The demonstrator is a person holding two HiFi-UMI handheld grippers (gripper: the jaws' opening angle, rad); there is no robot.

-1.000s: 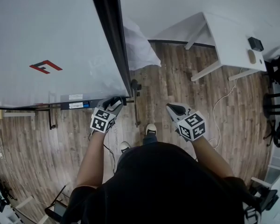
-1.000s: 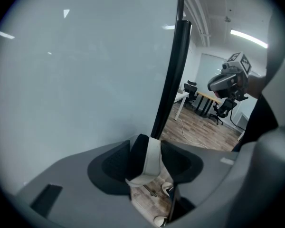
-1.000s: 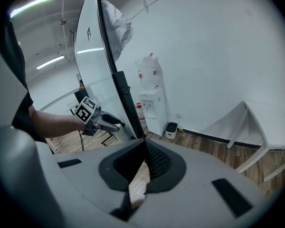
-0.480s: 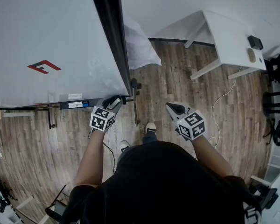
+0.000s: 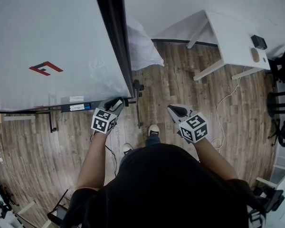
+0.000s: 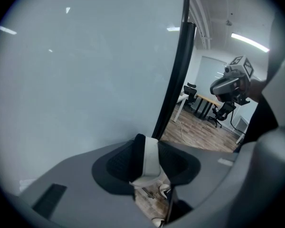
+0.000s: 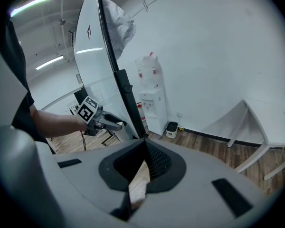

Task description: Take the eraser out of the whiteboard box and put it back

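The eraser (image 6: 152,167), white with a black felt side, stands on edge between the jaws of my left gripper (image 6: 149,148). The jaws are closing on it, and both pads lie against its sides. In the head view the left gripper (image 5: 118,102) is at the right end of the tray (image 5: 76,107) under the whiteboard (image 5: 42,42). The eraser is hidden there. My right gripper (image 5: 173,110) hangs apart over the wooden floor. Its jaws (image 7: 145,148) meet at the tips with nothing between them.
The board's black side frame (image 6: 175,80) rises just right of the left gripper. A white cloth (image 5: 140,46) hangs behind the board. A white table (image 5: 237,42) stands at far right, with office chairs (image 5: 280,70) beyond and a cable (image 5: 223,108) on the floor. A water dispenser (image 7: 149,103) stands by the wall.
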